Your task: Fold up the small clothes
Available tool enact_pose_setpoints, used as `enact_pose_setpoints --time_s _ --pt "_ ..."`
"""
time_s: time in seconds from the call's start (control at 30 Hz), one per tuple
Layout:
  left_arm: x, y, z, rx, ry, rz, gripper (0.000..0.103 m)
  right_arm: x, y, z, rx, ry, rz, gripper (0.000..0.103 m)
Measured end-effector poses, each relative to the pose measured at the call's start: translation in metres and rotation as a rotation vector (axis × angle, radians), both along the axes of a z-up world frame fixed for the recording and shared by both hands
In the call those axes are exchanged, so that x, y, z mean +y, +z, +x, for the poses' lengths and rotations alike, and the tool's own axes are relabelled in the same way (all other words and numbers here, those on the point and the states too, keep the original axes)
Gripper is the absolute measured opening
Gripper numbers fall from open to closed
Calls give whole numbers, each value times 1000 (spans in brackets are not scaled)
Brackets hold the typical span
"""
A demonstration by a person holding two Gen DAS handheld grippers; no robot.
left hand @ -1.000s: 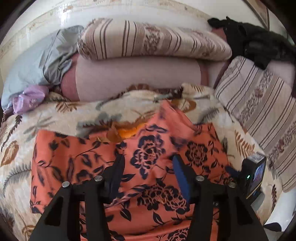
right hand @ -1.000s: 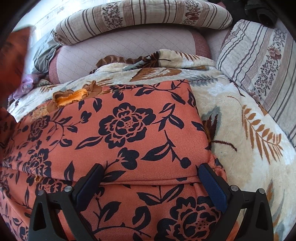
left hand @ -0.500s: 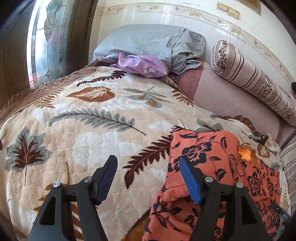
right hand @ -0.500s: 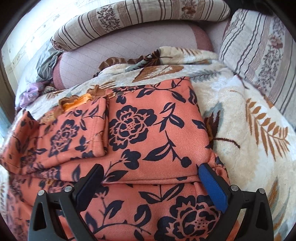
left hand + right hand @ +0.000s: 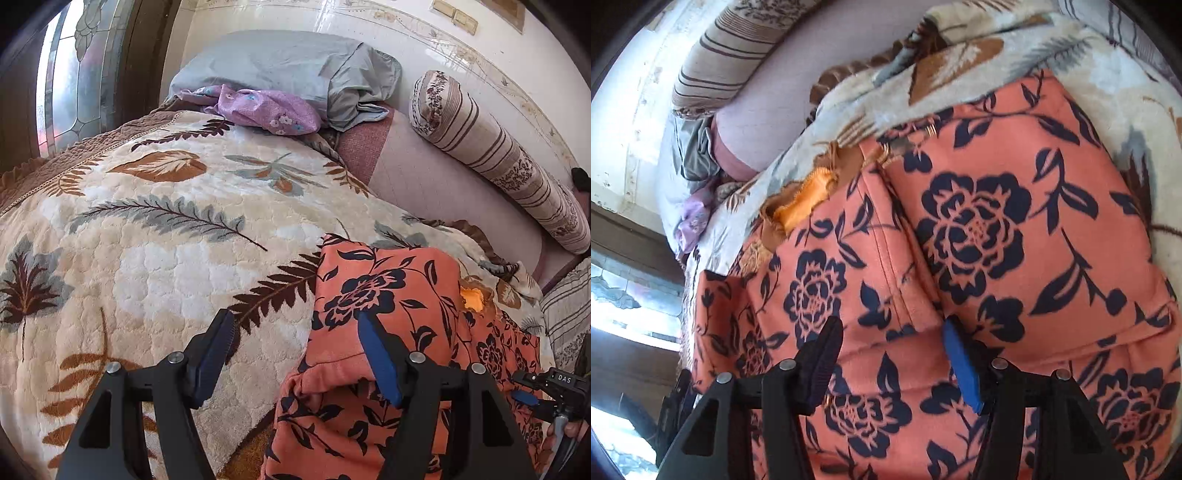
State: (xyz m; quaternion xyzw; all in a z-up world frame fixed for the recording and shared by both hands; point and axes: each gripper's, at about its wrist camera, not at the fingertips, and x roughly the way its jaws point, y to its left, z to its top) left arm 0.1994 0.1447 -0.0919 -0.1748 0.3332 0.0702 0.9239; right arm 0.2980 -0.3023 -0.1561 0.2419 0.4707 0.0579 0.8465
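Both grippers gape unclenched: the left gripper [image 5: 295, 350] straddles the left edge of the folded orange navy-flowered garment [image 5: 388, 295] on the leaf-patterned plush blanket [image 5: 147, 240], the right gripper [image 5: 890, 354] hovers over its middle, lower hem cropped.

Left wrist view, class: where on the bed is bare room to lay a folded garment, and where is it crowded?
Free: the leaf-print blanket between the orange floral garment and the window. Crowded: the head end, with grey pillow, purple cloth and striped bolster.
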Motion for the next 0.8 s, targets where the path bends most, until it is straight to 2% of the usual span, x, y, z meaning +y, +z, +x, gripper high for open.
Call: enact_pose_setpoints --time_s 0.03,0.07,0.13,0.23,0.3,0.4,0.47,0.53,0.57,0.6,0.63,0.67,0.8 --pt "-1 0 0 2 0 0 70 5 2 3 16 3 -51 16" --pt "-2 0 0 -1 -5 2 70 11 9 4 18 17 -112 11" --pt "-8 3 -1 -18 -21 25 70 24 35 -2 -42 24 -256 9" --pt "-20 12 -8 -70 -47 89 70 26 85 -19 -177 -12 -318 8" --pt "-26 16 -10 -90 -57 118 70 18 106 -35 -246 -59 -350 8" --pt "-30 15 -9 -83 -71 120 70 -2 94 -47 -227 -110 -366 8" --pt "-34 8 -2 -39 -91 115 76 -17 54 -43 -132 -91 -356 13" --pt "-39 -7 8 51 -136 116 79 -41 9 -39 60 -98 -303 40" --pt "-41 -15 13 102 -152 111 79 -52 -7 -43 89 -113 -216 42" --pt "-42 -23 16 139 -154 105 79 -57 -5 -51 34 -134 -176 45" --pt "-41 -29 17 165 -150 98 79 -60 1 -55 -3 -150 -143 56" --pt "-40 -32 18 174 -139 87 79 -62 9 -57 -28 -155 -122 61" --pt "-37 -29 17 152 -108 86 79 -58 43 -45 -126 -128 -124 63"
